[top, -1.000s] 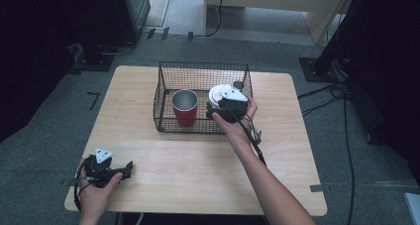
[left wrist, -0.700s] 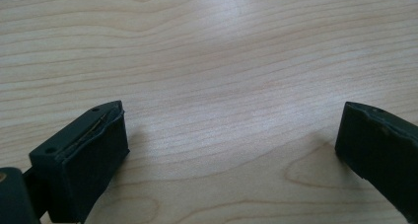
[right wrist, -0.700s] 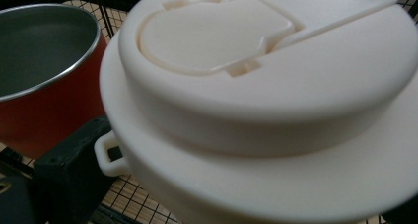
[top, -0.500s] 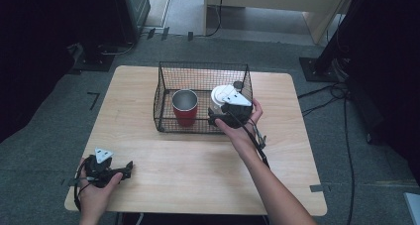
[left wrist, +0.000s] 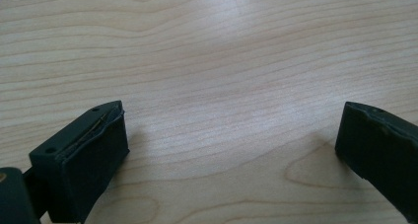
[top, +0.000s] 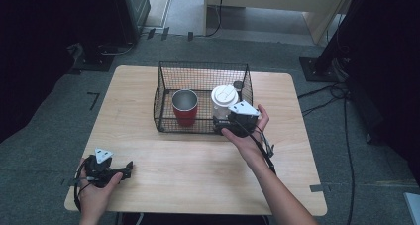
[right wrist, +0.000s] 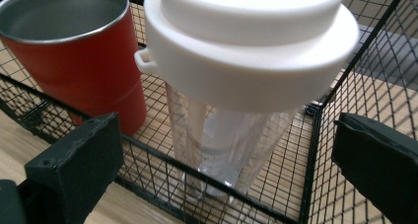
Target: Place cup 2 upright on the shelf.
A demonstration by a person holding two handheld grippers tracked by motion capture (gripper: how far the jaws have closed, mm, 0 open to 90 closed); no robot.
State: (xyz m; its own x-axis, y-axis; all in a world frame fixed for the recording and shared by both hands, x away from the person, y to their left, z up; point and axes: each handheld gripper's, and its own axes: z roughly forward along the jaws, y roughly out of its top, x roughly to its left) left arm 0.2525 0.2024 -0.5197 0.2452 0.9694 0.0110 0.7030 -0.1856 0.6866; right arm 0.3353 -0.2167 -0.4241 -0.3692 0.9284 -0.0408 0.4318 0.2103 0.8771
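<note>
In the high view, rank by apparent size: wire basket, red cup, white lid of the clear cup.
1. wire basket, clearly largest.
2. and 3. red cup and white lid: the rims look about alike, so unranked.

Wire basket (top: 163, 93) mid-table, red cup (top: 184, 107) and white-lidded clear cup (top: 224, 100) upright inside. Right gripper (top: 225, 125) at the basket's near rim (beside the lidded cup). Left gripper (top: 128, 166) low over the table (top: 198, 165), well apart.
</note>
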